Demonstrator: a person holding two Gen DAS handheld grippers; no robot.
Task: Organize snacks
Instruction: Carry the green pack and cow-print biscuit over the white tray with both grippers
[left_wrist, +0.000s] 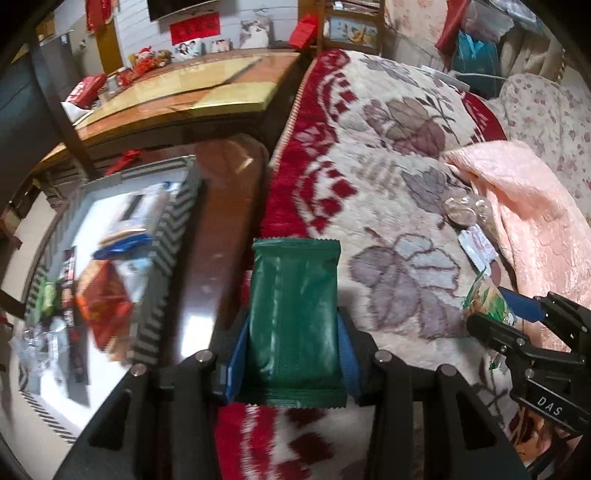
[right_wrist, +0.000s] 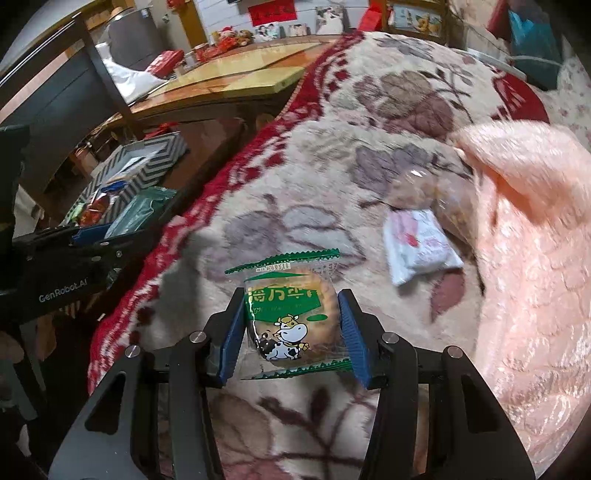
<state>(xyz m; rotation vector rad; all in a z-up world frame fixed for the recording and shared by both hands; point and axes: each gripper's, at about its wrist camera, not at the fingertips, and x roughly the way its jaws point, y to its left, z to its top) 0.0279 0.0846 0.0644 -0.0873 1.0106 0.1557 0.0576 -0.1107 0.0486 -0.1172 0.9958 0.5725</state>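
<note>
- Two snack packets are held at once, one in each gripper, above a flowered blanket (left_wrist: 399, 155) of cream and red
- A dark green packet (left_wrist: 295, 317) is clamped upright between the blue pads of the left gripper (left_wrist: 293, 354), over the red border of the blanket
- A clear biscuit packet (right_wrist: 290, 317) with green edges and a cartoon cow is pinched between the blue pads of the right gripper (right_wrist: 291, 336), over the cream middle of the blanket
- A box with zigzag walls (left_wrist: 173, 236) is seen to the left of the blanket, beyond its red border; several blurred snack packs are lying inside
- A small white packet (right_wrist: 421, 245) with pink print is left lying on the blanket, near its right side
- A clear packet (left_wrist: 461, 212) of round pieces is found just behind the white one, touching a pink quilt (left_wrist: 535, 221) that covers the blanket's right edge
- A wooden table (left_wrist: 207, 92) is seen past the far left corner of the blanket
</note>
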